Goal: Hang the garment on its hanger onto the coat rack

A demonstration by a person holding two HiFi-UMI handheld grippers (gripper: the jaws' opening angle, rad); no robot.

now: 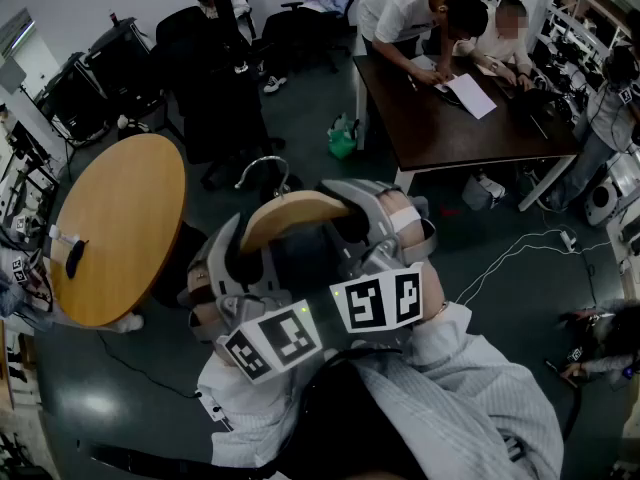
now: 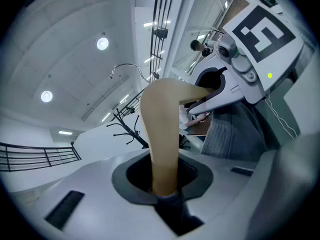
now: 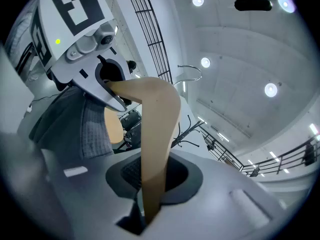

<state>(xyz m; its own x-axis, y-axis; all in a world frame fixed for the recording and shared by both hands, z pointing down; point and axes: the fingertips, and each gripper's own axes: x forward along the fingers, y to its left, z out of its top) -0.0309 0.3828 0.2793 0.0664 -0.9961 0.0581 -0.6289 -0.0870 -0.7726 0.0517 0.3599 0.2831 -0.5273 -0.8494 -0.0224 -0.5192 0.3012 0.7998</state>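
Head view, hanger (image 1: 292, 211) clamped between left gripper (image 1: 232, 253), right gripper (image 1: 365, 220)

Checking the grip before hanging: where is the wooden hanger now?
Head view, centre: the wooden hanger spans the left gripper and right gripper, each shut on one end, right of the round table.

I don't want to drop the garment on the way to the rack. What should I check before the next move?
1. Left gripper shut on the light wooden hanger: ok.
2. Right gripper shut on the hanger's other arm: ok.
3. Silver metal hook free of snags: ok.
4. Pale grey striped garment seated on both hanger shoulders: cannot tell.
5. Hook over the black coat rack: not ok, the rack stands apart.
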